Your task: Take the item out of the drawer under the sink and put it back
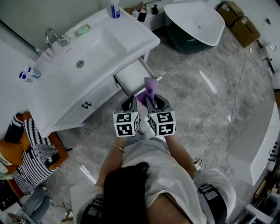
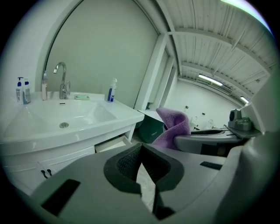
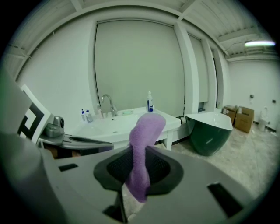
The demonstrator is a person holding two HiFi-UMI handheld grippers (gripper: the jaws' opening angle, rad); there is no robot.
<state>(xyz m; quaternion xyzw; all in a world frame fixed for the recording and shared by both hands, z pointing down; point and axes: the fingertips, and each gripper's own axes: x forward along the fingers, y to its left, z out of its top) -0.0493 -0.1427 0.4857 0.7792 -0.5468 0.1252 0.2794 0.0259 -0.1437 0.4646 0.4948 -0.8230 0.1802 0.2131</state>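
Observation:
A purple cloth [image 1: 149,89] sticks up from my right gripper [image 1: 151,97], which is shut on it; in the right gripper view the cloth [image 3: 144,140] runs between the dark pads [image 3: 162,168] and rises above them. My left gripper [image 1: 130,102] is close beside it on the left, its jaws shut with nothing between them [image 2: 141,148]. Both point toward the white vanity with its sink [image 1: 87,57]. The drawer [image 1: 132,77] under the sink stands pulled out, just beyond the cloth. In the left gripper view the cloth [image 2: 173,124] shows at the right.
A dark green bathtub [image 1: 194,22] with a white rim stands at the back right. A tap [image 1: 54,37], bottles [image 1: 114,8] and a soap dish [image 1: 82,30] sit on the vanity. A chair with striped clothing [image 1: 35,148] is at the left. Grey marble floor lies to the right.

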